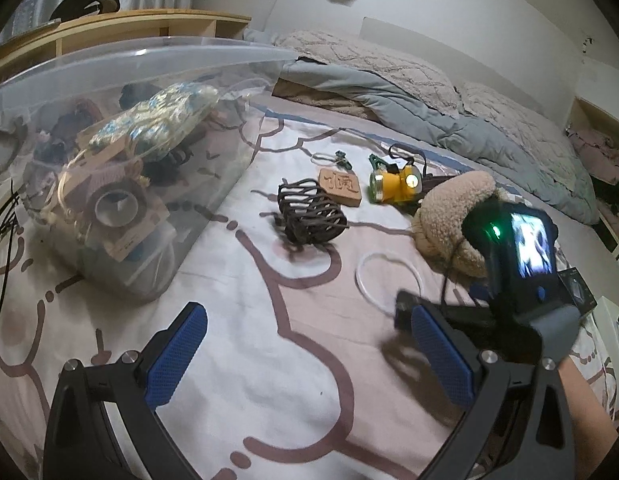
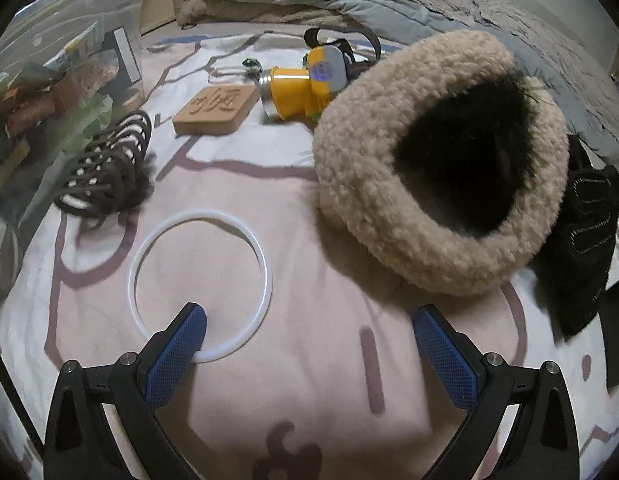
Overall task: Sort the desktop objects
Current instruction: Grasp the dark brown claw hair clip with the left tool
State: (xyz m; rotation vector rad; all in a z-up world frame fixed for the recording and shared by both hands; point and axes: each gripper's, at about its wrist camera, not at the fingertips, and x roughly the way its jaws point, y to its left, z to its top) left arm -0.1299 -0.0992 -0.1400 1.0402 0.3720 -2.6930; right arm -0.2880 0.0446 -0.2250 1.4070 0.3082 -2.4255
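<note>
On the bed sheet lie a white ring (image 2: pixel 200 284), a beige fleece hat (image 2: pixel 441 160), a yellow headlamp (image 2: pixel 305 80), a carved wooden block (image 2: pixel 217 110) and a dark woven cord holder (image 2: pixel 109 164). My right gripper (image 2: pixel 309 344) is open and empty just above the sheet; its left finger overlaps the ring's near edge. My left gripper (image 1: pixel 309 344) is open and empty above the sheet, near the clear bin (image 1: pixel 109 160). The ring (image 1: pixel 389 280), hat (image 1: pixel 449 216), headlamp (image 1: pixel 395 186), block (image 1: pixel 340 186) and holder (image 1: pixel 311 212) also show in the left wrist view.
The clear plastic bin holds several sorted items. A black glove (image 2: pixel 585 232) lies right of the hat. A small green keyring (image 1: pixel 333 158) sits behind the block. Grey duvet and pillows (image 1: pixel 429 92) lie at the back. A wooden shelf (image 1: pixel 109 28) stands behind the bin.
</note>
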